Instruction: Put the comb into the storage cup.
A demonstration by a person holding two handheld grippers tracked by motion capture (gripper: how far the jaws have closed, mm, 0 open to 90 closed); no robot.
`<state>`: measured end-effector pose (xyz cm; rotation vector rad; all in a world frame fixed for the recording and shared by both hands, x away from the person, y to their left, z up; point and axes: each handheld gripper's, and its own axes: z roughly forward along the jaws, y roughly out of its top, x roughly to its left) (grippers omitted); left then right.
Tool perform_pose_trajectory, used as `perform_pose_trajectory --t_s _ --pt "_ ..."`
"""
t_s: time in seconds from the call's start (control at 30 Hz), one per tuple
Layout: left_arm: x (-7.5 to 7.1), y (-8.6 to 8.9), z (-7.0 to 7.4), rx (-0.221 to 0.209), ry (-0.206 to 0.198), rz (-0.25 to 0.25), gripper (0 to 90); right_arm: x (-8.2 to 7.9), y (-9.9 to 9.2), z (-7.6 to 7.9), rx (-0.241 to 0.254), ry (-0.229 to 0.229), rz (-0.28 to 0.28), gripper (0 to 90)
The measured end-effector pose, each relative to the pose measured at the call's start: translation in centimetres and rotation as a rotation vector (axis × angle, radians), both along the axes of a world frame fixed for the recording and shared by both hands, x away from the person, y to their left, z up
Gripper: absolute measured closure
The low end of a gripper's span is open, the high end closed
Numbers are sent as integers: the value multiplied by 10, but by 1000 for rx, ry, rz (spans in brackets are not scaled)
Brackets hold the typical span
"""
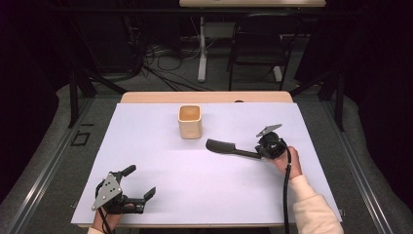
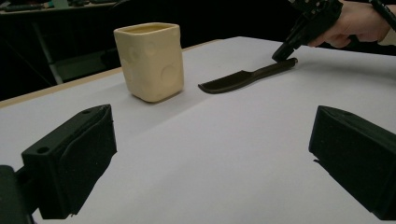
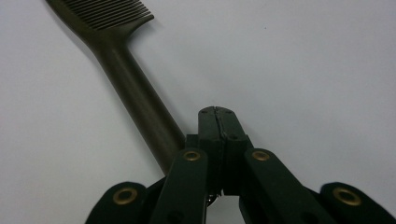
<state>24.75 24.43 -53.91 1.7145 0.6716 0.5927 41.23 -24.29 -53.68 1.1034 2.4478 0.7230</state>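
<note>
Right now the right gripper (image 3: 215,112) has its jaws pressed flat together with nothing between them; tips sit just beside the butt end of the dark comb-like spatula (image 3: 135,100), on its right in the right gripper view. Whether they touch the handle I cannot tell. The tool lies flat on the white table cover (image 1: 195,185), long axis running from the right gripper (image 1: 260,148) away toward the cream cup (image 1: 189,122), toothed head (image 1: 219,145) nearest the cup, close to it but apart. So a grasp likely needs the jaws opened first, then shifted sideways over the handle. Left gripper (image 1: 141,185) is well apart at the near left edge, jaws spread wide, empty, aimed across the table at the cup (image 2: 149,60) and the tool (image 2: 243,78). Right hand is clearly the nearer one.
</note>
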Motion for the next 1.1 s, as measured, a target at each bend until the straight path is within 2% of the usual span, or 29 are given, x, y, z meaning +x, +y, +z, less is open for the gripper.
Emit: perform_pose_trajectory --t_s 0.43,0.7,0.87,0.9,1.0,1.1 --pt "0 0 0 1 2 2 6 -3 2 2 8 17 17 900" --pt "0 0 0 3 2 2 6 -4 3 2 -1 42 22 900" --pt "0 0 0 4 1 1 6 -4 2 5 4 17 23 857" --pt "0 0 0 3 2 2 7 -5 0 9 19 1 25 840" --pt "0 0 0 2 2 2 7 -7 0 14 24 -7 27 814" --pt "0 0 0 2 3 1 7 -10 1 23 42 -27 41 743"
